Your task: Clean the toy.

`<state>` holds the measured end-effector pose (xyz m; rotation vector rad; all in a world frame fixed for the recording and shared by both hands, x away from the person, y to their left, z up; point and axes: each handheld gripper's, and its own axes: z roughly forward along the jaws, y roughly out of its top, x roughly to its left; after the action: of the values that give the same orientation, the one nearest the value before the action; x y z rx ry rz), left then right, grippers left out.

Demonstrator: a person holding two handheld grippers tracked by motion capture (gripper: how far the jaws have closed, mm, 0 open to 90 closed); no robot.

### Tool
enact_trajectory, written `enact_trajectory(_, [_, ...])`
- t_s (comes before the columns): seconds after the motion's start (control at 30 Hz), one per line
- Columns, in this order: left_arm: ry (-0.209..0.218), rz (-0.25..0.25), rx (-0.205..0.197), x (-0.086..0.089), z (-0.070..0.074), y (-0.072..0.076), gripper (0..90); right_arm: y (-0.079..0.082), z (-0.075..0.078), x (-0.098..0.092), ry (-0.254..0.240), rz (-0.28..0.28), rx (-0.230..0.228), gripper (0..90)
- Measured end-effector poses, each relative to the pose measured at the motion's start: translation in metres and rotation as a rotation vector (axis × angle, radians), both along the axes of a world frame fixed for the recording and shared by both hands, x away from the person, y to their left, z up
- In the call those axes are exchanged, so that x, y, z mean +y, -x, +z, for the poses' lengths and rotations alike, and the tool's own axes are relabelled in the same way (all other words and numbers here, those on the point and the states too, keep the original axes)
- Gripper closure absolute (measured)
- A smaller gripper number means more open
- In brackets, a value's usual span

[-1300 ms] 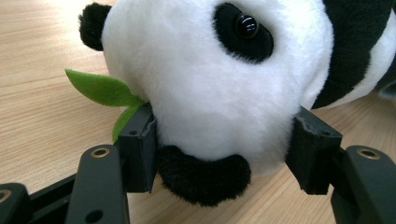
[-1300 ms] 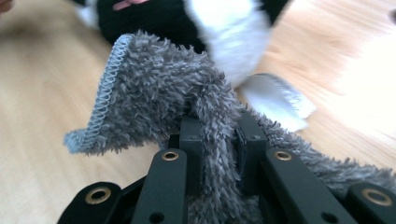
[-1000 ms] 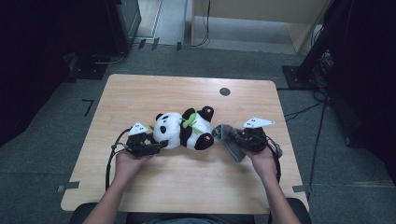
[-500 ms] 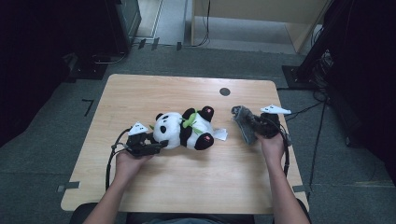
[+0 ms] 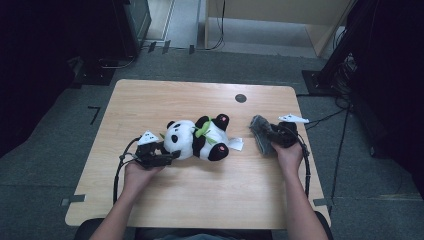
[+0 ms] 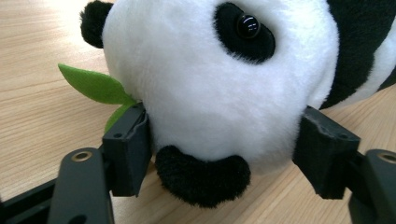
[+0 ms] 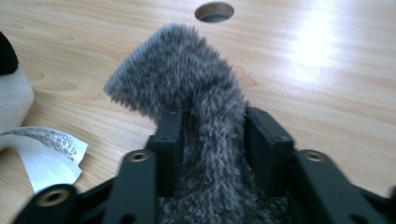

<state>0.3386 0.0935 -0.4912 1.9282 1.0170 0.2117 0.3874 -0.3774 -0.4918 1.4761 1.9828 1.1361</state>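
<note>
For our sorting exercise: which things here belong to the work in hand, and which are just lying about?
In use:
- toy panda, its head between the left gripper jaws
- grey furry cloth, between the right gripper jaws

Lying about:
- white label on the table
- cable hole

A black-and-white plush panda [image 5: 197,139] bears a green felt leaf [image 6: 95,86] and pink foot pads. The fuzzy cloth [image 7: 196,93] is grey; the table [image 5: 200,100] is pale wood grain.
</note>
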Motion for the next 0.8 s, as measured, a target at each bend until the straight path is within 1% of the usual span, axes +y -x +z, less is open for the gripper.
enact_trajectory(0.07, [0.009,-0.001,0.002,0.0,-0.001,-0.001,24.6,0.001,0.004,0.002,-0.01,0.004,-0.019,46.4])
enact_trajectory(0.2, [0.005,-0.01,-0.003,0.001,-0.001,-0.001,22.1,0.005,0.011,0.009,-0.034,0.017,-0.03,39.1])
enact_trajectory(0.3, [0.0,-0.012,-0.01,0.001,-0.001,-0.001,20.6,0.009,0.015,0.016,-0.02,0.036,-0.037,34.7])
enact_trajectory(0.37, [0.001,-0.012,-0.01,0.001,-0.001,-0.001,19.6,0.011,0.016,0.02,0.001,0.041,-0.029,30.8])
enact_trajectory(0.43, [0.0,-0.014,-0.013,0.001,-0.001,-0.001,19.2,0.013,0.017,0.021,-0.013,0.051,-0.02,27.6])
enact_trajectory(0.5, [0.001,-0.014,-0.014,0.001,-0.001,-0.001,18.8,0.016,0.018,0.025,-0.022,0.06,-0.012,26.2])
enact_trajectory(0.6, [0.006,-0.015,-0.01,0.001,-0.001,-0.002,18.3,0.02,0.022,0.033,-0.005,0.086,-0.022,25.1])
enact_trajectory(0.73, [0.004,-0.017,-0.006,0.001,-0.001,-0.001,18.2,0.027,0.029,0.043,-0.037,0.126,-0.032,25.1])
enact_trajectory(0.8, [0.002,-0.018,-0.006,0.001,0.0,-0.001,18.2,0.031,0.034,0.048,-0.079,0.144,-0.031,25.2])
